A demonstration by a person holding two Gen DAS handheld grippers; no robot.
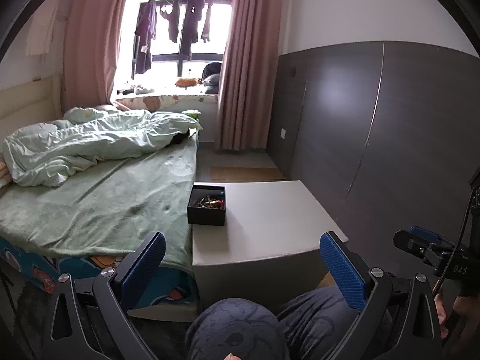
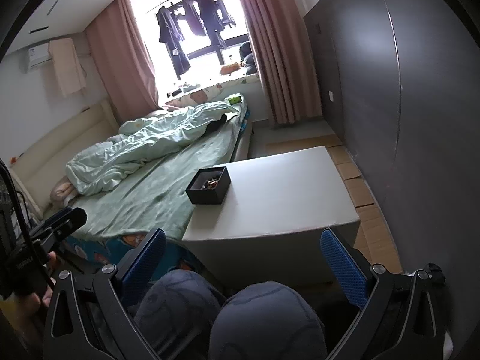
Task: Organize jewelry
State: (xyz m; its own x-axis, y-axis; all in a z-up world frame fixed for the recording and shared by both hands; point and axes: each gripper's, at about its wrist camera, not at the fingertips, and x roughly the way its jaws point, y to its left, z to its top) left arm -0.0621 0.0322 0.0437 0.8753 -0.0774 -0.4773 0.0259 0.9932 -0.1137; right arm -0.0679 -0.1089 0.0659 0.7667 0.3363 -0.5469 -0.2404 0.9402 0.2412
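Lettering "DAS" appears in pale characters on the black body of the right gripper [image 1: 432, 249] where it enters the left wrist view at 3 o'clock; a white label on the left gripper [image 2: 57, 228], seen at 8 o'clock in the right wrist view, is too blurred to read. No other writing can be made out.

Black box [image 1: 207, 205], lidless, stands on the white table [image 1: 270, 219] at its far left corner, touching the table edge nearest the bed [image 1: 99, 198]. Jewelry [image 1: 210, 201], a small mixed heap of dark, gold and red pieces, lies inside the box on its floor.

Left gripper, own view: both blue-padded fingers [image 1: 342, 273] spread wide, nothing between them, held low over the person's knees [image 1: 237, 324], short of the near table edge. Right gripper, own view [image 2: 243, 267]: jaws likewise spread wide and empty, at 6 o'clock below the near table edge.

Table surface: bare from the box toward 3 o'clock and toward the near edge. The left side of the table abuts the bed; the right side is separated from the dark grey wardrobe [image 1: 390, 120] by a narrow strip of floor covered with flattened cardboard [image 2: 366, 198].
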